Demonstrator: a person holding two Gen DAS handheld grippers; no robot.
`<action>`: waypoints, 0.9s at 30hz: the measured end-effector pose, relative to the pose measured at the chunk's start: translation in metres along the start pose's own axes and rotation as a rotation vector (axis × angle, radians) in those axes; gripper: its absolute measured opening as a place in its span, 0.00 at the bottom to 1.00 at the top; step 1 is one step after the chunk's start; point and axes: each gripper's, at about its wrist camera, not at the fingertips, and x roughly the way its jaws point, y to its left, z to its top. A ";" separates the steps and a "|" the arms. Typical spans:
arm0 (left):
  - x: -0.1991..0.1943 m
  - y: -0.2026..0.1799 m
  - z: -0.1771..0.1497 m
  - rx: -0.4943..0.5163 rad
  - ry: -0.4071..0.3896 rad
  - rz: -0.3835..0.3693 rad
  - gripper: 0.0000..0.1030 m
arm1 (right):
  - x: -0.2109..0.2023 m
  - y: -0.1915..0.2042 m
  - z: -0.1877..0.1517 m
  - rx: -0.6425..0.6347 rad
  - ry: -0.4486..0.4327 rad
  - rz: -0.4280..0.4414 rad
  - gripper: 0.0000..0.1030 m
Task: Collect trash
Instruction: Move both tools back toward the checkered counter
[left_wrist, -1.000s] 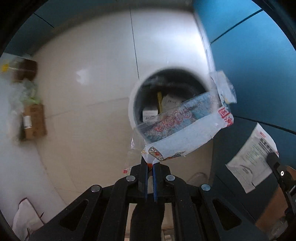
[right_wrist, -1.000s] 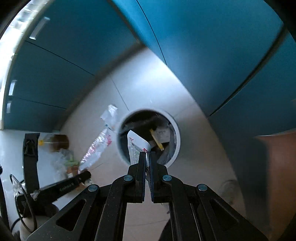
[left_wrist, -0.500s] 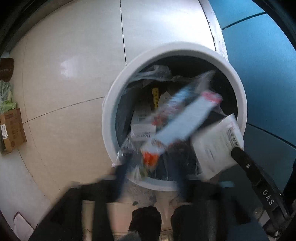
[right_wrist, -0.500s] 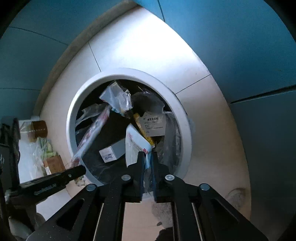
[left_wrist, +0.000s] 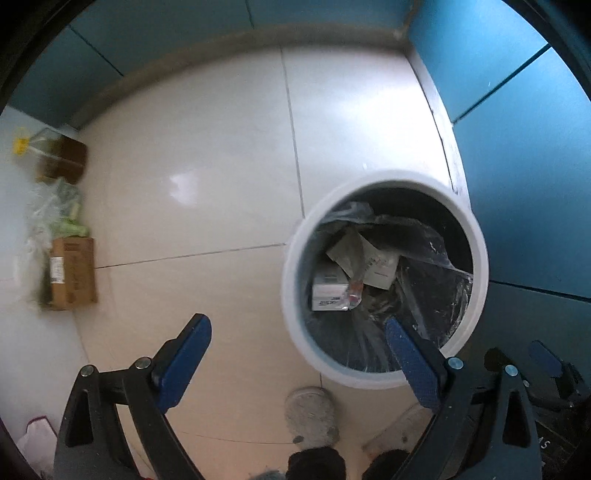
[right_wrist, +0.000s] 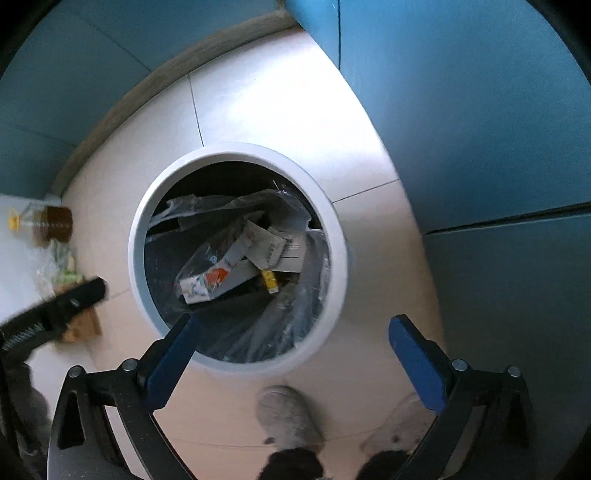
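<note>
A round white trash bin (left_wrist: 291, 280) with a black liner stands on the tiled floor, seen from above. My left gripper (left_wrist: 295, 323) hangs over its near left rim with the jaws opening wide and nothing between them. My right gripper (right_wrist: 292, 322) hangs over the bin's (right_wrist: 136, 236) near edge, jaws also opening and nothing between them. Inside lie a printed red and white plastic wrapper (right_wrist: 210, 277), a white paper packet (right_wrist: 269, 245), a small white box (left_wrist: 327, 295) and a yellow item (right_wrist: 269, 282).
Blue cabinet fronts (left_wrist: 517, 147) close in the right and far sides. By the left wall stand a cardboard box (left_wrist: 72, 273), a bag of green things (left_wrist: 59, 210) and a brown jar (left_wrist: 62, 162). A person's grey slippers (left_wrist: 312, 413) stand just before the bin.
Both grippers went from shut on wrappers to wide open; the printed wrapper and the white packet now lie in the bin. The right gripper came down closer to the bin.
</note>
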 end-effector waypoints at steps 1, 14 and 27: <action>-0.010 0.002 -0.005 -0.004 -0.012 0.008 0.94 | -0.010 0.001 -0.003 -0.009 -0.008 -0.009 1.00; -0.202 0.002 -0.070 -0.038 -0.119 -0.002 0.94 | -0.211 0.023 -0.050 -0.103 -0.146 -0.062 1.00; -0.383 -0.010 -0.137 -0.033 -0.233 -0.046 0.94 | -0.453 0.022 -0.114 -0.181 -0.280 -0.015 1.00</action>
